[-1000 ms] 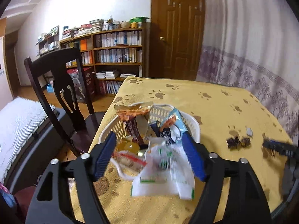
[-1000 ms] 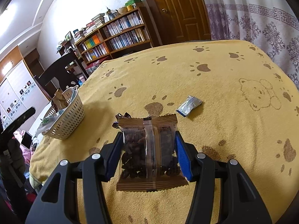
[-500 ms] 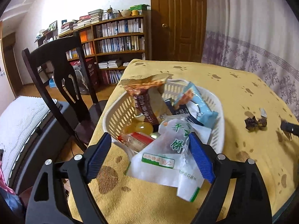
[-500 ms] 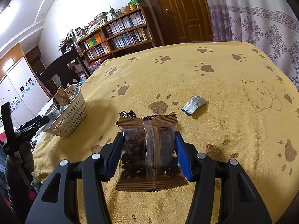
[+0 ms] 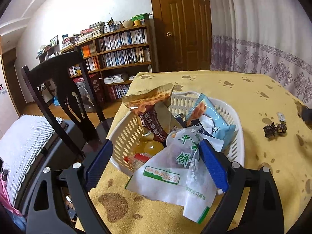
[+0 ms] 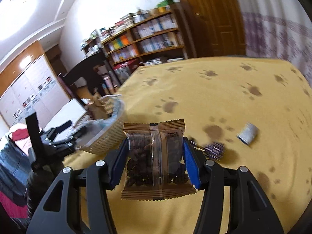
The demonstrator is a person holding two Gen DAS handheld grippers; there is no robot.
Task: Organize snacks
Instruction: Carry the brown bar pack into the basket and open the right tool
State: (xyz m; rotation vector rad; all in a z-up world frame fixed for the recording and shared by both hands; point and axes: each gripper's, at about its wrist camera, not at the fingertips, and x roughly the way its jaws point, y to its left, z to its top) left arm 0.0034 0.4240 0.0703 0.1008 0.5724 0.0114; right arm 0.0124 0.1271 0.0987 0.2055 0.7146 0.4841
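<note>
The left gripper [image 5: 156,156] is spread wide at the near rim of the basket [image 5: 238,146], and a white packet [image 5: 171,177] hangs over that rim between its pads without being pinched. The right gripper [image 6: 156,158] pinches a brown packet [image 6: 156,161] above the yellow cloth [image 6: 224,89], right of the blurred basket [image 6: 105,136]. A silver sachet [image 6: 248,133] and a dark candy [image 6: 214,150] lie on the cloth to the right.

One basket [image 5: 238,146] holds about six snack packs. Two grippers [image 5: 156,165] [image 6: 156,156], one brown packet [image 6: 154,159], one silver sachet [image 6: 248,135], two dark candies [image 5: 275,129].
</note>
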